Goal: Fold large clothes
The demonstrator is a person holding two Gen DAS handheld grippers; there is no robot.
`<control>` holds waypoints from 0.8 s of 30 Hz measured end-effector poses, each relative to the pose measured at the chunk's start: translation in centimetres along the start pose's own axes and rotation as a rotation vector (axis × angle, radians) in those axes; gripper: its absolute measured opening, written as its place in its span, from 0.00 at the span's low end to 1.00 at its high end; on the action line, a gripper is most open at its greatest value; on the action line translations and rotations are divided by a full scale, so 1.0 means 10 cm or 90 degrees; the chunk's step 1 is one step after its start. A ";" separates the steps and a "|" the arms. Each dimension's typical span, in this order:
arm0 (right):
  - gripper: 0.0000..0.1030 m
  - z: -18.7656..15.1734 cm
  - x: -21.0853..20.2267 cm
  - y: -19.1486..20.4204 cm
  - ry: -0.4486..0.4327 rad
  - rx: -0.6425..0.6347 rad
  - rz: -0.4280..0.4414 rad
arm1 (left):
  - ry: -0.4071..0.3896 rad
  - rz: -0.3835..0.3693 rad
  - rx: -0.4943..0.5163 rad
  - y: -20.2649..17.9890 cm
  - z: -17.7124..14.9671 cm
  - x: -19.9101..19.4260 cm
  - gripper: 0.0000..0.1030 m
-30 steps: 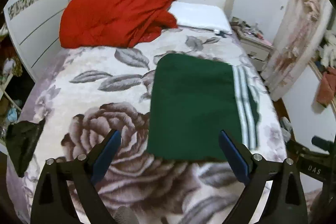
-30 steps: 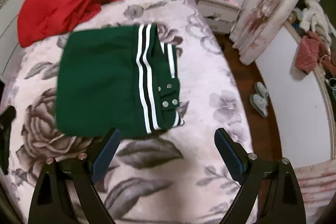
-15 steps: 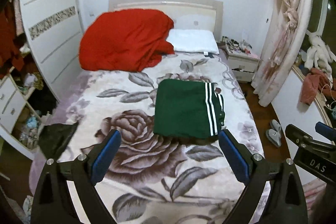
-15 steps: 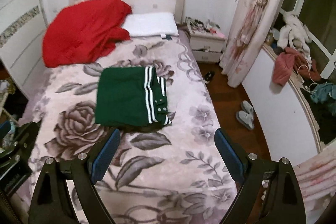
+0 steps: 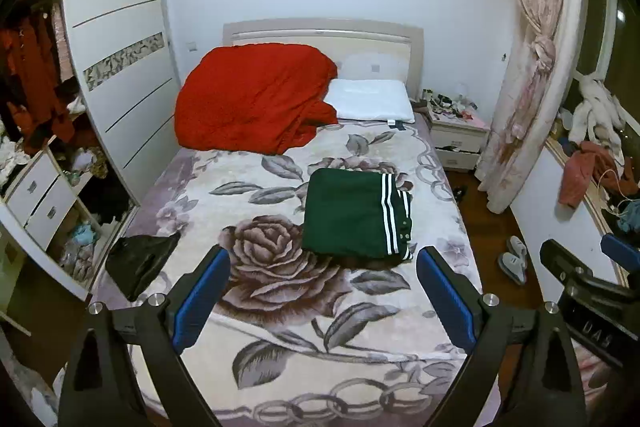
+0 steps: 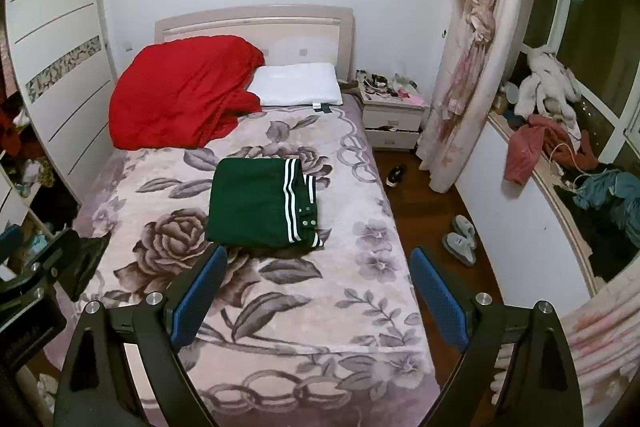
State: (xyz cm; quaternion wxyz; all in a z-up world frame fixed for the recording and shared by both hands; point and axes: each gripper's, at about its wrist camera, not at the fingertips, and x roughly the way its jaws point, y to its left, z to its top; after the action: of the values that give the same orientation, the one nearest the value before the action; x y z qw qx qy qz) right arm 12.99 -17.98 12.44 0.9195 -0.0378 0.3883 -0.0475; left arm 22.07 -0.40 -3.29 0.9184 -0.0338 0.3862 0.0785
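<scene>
A dark green garment with white stripes (image 5: pixel 352 215) lies folded into a flat rectangle on the flowered bed blanket (image 5: pixel 280 267); it also shows in the right wrist view (image 6: pixel 260 205). My left gripper (image 5: pixel 322 273) is open and empty, held high above the foot of the bed, well back from the garment. My right gripper (image 6: pixel 316 273) is open and empty at a similar height, and part of it shows at the right of the left wrist view (image 5: pixel 580 279).
A red quilt (image 5: pixel 256 99) and a white pillow (image 5: pixel 372 101) lie at the headboard. A black cloth (image 5: pixel 140 259) hangs at the bed's left edge. A wardrobe (image 5: pixel 116 67) stands left; a nightstand (image 6: pixel 392 115), curtain (image 6: pixel 468 47) and slippers (image 6: pixel 460 239) are right.
Both grippers have pulled back and up, away from the folded green garment, which now looks much smaller. Both stay open and empty.
</scene>
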 end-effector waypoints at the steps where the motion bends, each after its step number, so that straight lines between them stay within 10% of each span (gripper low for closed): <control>1: 0.92 0.01 -0.06 0.00 -0.001 -0.003 0.003 | 0.003 0.001 0.000 0.00 0.01 -0.06 0.92; 24: 0.95 0.26 -0.53 -0.02 -0.038 -0.023 0.017 | -0.015 0.016 0.010 -0.02 -0.06 -0.40 0.94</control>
State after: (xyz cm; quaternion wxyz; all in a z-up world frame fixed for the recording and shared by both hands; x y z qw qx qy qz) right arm 11.13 -17.49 18.01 0.9304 -0.0506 0.3620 -0.0273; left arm 18.93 -1.20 -0.87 0.9220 -0.0208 0.3766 0.0875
